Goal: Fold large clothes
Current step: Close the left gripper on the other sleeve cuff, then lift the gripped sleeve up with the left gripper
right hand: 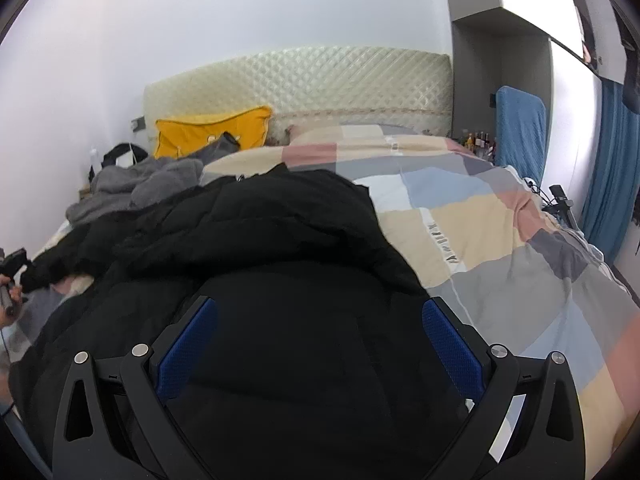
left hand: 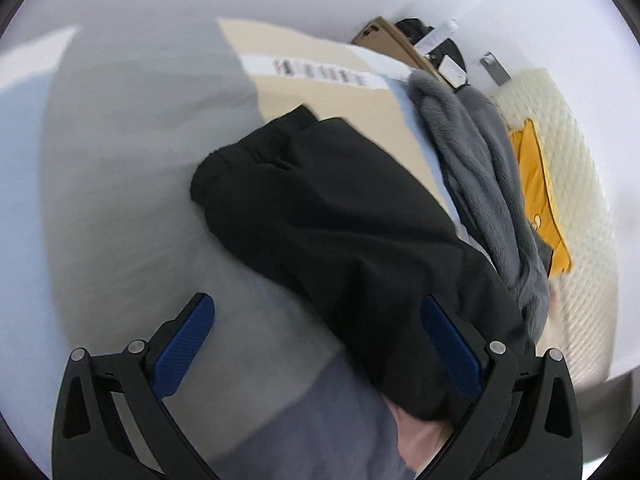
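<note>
A large black coat point(right hand: 256, 248) lies spread over the patchwork quilt point(right hand: 480, 216) on the bed. My right gripper point(right hand: 318, 344) is open, its blue pads point(right hand: 452, 344) wide apart just above the coat's near part. In the left wrist view a black sleeve with its cuff point(left hand: 320, 208) stretches across the quilt point(left hand: 132, 184). My left gripper point(left hand: 316, 344) is open above the quilt, with the sleeve passing by its right pad point(left hand: 452, 348). The left gripper also shows at the far left of the right wrist view point(right hand: 12, 276).
A grey fleece garment point(right hand: 140, 184) point(left hand: 480, 168) lies beside the coat near a yellow pillow point(right hand: 212, 132) point(left hand: 536, 192) and the quilted headboard point(right hand: 304, 80). A white wall stands to the left. A blue chair point(right hand: 520, 124), bottles and a blue curtain point(right hand: 612, 168) stand to the right.
</note>
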A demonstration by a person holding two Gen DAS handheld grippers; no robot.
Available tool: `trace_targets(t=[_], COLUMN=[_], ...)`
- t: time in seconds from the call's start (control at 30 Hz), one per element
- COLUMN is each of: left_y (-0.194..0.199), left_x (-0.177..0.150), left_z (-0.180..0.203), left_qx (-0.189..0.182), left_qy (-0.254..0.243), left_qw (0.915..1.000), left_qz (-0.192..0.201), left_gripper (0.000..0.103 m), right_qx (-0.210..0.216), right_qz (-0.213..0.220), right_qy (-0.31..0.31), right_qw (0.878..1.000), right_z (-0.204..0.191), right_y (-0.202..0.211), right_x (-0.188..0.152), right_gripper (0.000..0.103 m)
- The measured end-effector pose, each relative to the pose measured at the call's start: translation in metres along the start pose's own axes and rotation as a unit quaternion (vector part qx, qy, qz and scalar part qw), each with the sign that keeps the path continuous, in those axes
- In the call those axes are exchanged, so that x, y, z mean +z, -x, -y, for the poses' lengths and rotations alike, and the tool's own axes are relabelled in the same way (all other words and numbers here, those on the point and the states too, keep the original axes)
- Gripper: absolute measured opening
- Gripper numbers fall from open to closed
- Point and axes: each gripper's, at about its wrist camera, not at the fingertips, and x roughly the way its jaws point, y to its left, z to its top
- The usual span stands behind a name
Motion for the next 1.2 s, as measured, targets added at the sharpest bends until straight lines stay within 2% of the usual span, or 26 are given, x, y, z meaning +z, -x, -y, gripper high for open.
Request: trace_targets(t=[0.07,0.13,0.2,0.27,0.3,0.37,0.4,0.47,0.53,0.63,0.77,0.93,1.07,1.2], left_y=[-0.009,-0.013,-0.021,-0.033,-0.037,-0.030,-0.025,-0.017,-0.002,0.032,0.065,0.107,0.135,0.166], left_x=[0.006,0.014,0.021,0.028,0.031,0.031,0.032,0.033,0.034,0.038,0.045,0.042,0.030,0.013], left_z=[0.000,0.006,0.013,0.017,0.017,0.013,0.014,0.025,0.044,0.068,0.094,0.131,0.167,0.206], left_qx=[-0.015,-0.022,-0.025,-0.014,-0.008,-0.004,-0.007,0.007,0.024,0.035,0.034,0.038,0.043,0.027], left_qy=[0.003,-0.010,-0.017,-0.012,-0.004,0.021,0.034,0.026,-0.010,-0.051,-0.074,-0.110,-0.150,-0.187], left_qw=[0.9999,0.9994,0.9991,0.9996,0.9998,0.9990,0.9982,0.9979,0.9965,0.9903,0.9863,0.9784,0.9689,0.9584], left_qz=[0.001,0.023,0.030,0.019,0.017,0.039,0.049,0.060,0.079,0.124,0.143,0.170,0.192,0.214], left_gripper=[0.101,0.095,0.094,0.070,0.065,0.034,0.029,0.010,0.005,0.004,0.004,0.003,0.003,0.003], right_qx=[0.002,0.006,0.008,0.005,0.003,0.005,0.008,0.017,0.023,0.037,0.063,0.069,0.074,0.088], right_qz=[-0.006,-0.011,-0.017,-0.019,-0.019,-0.015,-0.014,-0.012,-0.010,-0.009,-0.009,0.004,0.014,0.019], right_qy=[0.002,-0.004,-0.010,-0.007,-0.005,-0.003,-0.003,0.001,0.005,0.008,0.016,0.014,0.019,0.011], right_qw=[1.000,1.000,1.000,1.000,1.000,1.000,1.000,1.000,1.000,0.999,0.998,0.998,0.997,0.996], right_z=[-0.003,-0.004,-0.005,-0.008,-0.009,-0.011,-0.012,-0.013,-0.015,-0.017,-0.020,-0.016,-0.012,-0.014], right_y=[-0.005,-0.010,-0.015,-0.016,-0.016,-0.014,-0.013,-0.012,-0.010,-0.007,-0.001,0.006,0.013,0.018], right_x=[0.000,0.001,0.002,0.002,0.003,0.003,0.004,0.005,0.005,0.005,0.003,0.006,0.004,0.000], right_gripper=[0.102,0.102,0.102,0.102,0.102,0.102,0.102,0.102,0.102,0.102,0.102,0.102,0.102,0.102])
